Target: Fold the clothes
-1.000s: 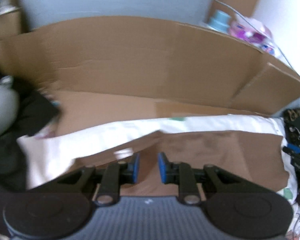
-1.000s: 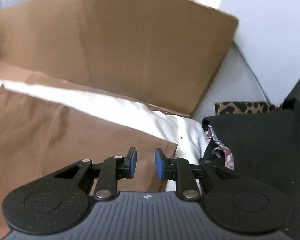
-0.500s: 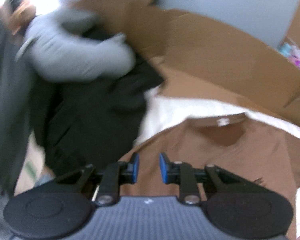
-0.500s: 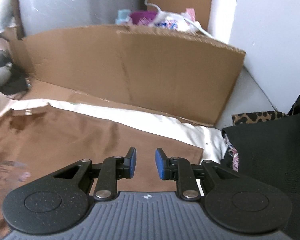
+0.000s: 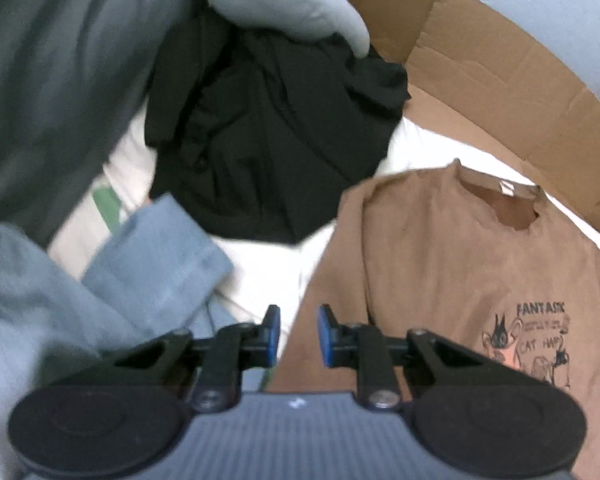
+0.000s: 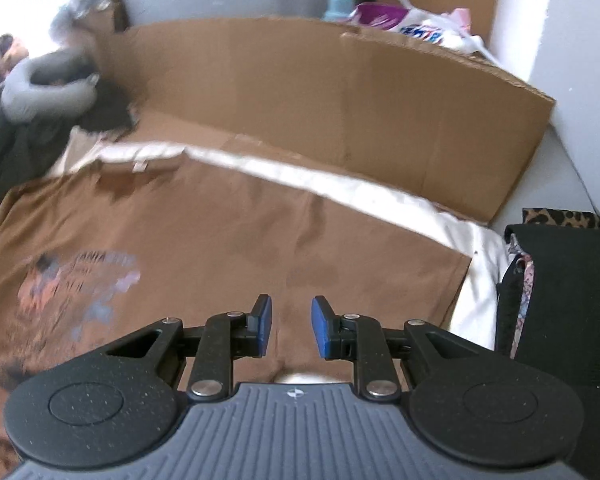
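Brown T-shirt (image 5: 460,264) lay flat on white sheet (image 6: 380,196), collar far-left, hem right. Left claw (image 5: 299,330) released at sleeve edge; right claw (image 6: 291,326) released, over hem end.

The flat brown shirt (image 6: 220,240) is hemmed in by a cardboard wall (image 6: 340,92) on the far side, a black pile (image 5: 276,128) and grey sleeve (image 5: 152,256) on the left, and a black stack (image 6: 568,300) on the right.
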The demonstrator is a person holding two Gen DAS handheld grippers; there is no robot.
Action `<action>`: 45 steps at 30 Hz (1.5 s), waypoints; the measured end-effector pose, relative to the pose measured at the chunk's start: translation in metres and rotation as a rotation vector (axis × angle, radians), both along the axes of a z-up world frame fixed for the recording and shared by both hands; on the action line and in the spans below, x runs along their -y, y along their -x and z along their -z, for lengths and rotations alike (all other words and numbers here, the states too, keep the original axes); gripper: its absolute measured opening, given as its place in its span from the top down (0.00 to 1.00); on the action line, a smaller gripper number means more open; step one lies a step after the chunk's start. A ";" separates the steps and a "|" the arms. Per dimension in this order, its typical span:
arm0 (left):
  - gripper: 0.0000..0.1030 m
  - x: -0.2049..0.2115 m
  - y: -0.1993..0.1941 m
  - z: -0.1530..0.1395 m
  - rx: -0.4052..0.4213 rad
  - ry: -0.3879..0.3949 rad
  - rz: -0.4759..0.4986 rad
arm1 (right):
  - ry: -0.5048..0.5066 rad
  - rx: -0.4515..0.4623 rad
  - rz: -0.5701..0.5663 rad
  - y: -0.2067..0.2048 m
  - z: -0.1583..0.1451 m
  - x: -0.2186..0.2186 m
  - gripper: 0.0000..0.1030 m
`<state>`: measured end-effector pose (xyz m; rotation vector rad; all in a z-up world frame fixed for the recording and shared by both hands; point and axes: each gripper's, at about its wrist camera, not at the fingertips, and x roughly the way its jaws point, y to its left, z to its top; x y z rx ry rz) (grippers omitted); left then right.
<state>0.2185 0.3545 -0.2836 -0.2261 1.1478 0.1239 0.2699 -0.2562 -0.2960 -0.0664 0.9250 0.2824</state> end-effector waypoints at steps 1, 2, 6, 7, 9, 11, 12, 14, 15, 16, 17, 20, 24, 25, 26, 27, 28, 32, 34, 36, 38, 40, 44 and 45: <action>0.81 0.002 0.002 0.005 -0.005 0.005 0.001 | 0.001 -0.012 -0.001 0.002 -0.001 -0.001 0.72; 0.84 0.004 0.004 0.010 -0.009 0.006 0.005 | 0.007 -0.015 -0.005 0.005 -0.001 -0.004 0.72; 0.83 0.008 0.010 0.027 -0.018 0.019 0.003 | 0.033 -0.028 -0.022 0.016 -0.002 -0.012 0.67; 0.81 0.007 0.010 0.032 -0.016 0.021 -0.001 | 0.039 -0.031 -0.025 0.018 -0.001 -0.014 0.67; 0.63 0.006 0.010 0.039 -0.010 0.011 0.002 | 0.046 -0.036 -0.027 0.021 0.001 -0.018 0.67; 0.59 0.001 0.013 0.046 -0.008 0.021 -0.013 | 0.039 -0.044 -0.021 0.023 0.006 -0.020 0.67; 0.59 -0.003 0.014 0.049 -0.010 0.042 -0.024 | 0.035 -0.049 -0.020 0.024 0.008 -0.021 0.67; 0.65 -0.009 0.017 0.054 -0.015 0.065 -0.050 | 0.037 -0.057 -0.030 0.027 0.013 -0.025 0.67; 0.77 -0.012 0.018 0.057 -0.017 0.068 -0.067 | 0.047 -0.057 -0.043 0.030 0.016 -0.028 0.67; 0.83 -0.016 0.019 0.058 -0.019 0.066 -0.090 | 0.059 -0.053 -0.052 0.031 0.018 -0.030 0.67; 0.94 -0.021 0.020 0.060 -0.020 0.067 -0.113 | 0.072 -0.049 -0.057 0.032 0.020 -0.032 0.67; 0.97 -0.030 0.020 0.062 -0.019 0.006 -0.154 | 0.086 -0.061 -0.069 0.032 0.026 -0.034 0.67; 0.97 -0.030 0.015 0.067 -0.060 -0.119 -0.143 | 0.094 -0.069 -0.067 0.032 0.031 -0.034 0.67; 0.97 -0.031 0.013 0.067 -0.069 -0.146 -0.144 | 0.095 -0.070 -0.068 0.032 0.032 -0.034 0.67; 0.97 -0.031 0.012 0.067 -0.078 -0.173 -0.146 | 0.098 -0.069 -0.071 0.033 0.033 -0.034 0.67; 0.97 -0.031 0.011 0.067 -0.085 -0.199 -0.148 | 0.100 -0.068 -0.075 0.034 0.034 -0.034 0.67; 0.97 -0.033 0.011 0.067 -0.088 -0.221 -0.154 | 0.103 -0.067 -0.079 0.035 0.034 -0.034 0.67; 0.97 -0.056 0.018 0.066 -0.103 -0.276 -0.229 | 0.113 -0.055 -0.090 0.039 0.035 -0.033 0.67; 0.96 -0.067 0.021 0.065 -0.113 -0.288 -0.249 | 0.111 -0.052 -0.085 0.039 0.035 -0.031 0.67; 0.96 -0.074 0.022 0.064 -0.121 -0.296 -0.259 | 0.109 -0.052 -0.078 0.039 0.036 -0.028 0.67; 0.97 -0.078 0.023 0.063 -0.125 -0.303 -0.271 | 0.106 -0.057 -0.069 0.040 0.038 -0.024 0.67; 0.97 -0.075 0.024 0.060 -0.119 -0.274 -0.264 | 0.101 -0.060 -0.062 0.040 0.040 -0.021 0.67; 0.95 -0.056 0.027 0.050 -0.086 -0.178 -0.217 | 0.091 -0.065 -0.058 0.042 0.045 -0.018 0.67; 0.89 -0.050 0.028 0.047 -0.077 -0.155 -0.203 | 0.091 -0.067 -0.061 0.043 0.046 -0.017 0.67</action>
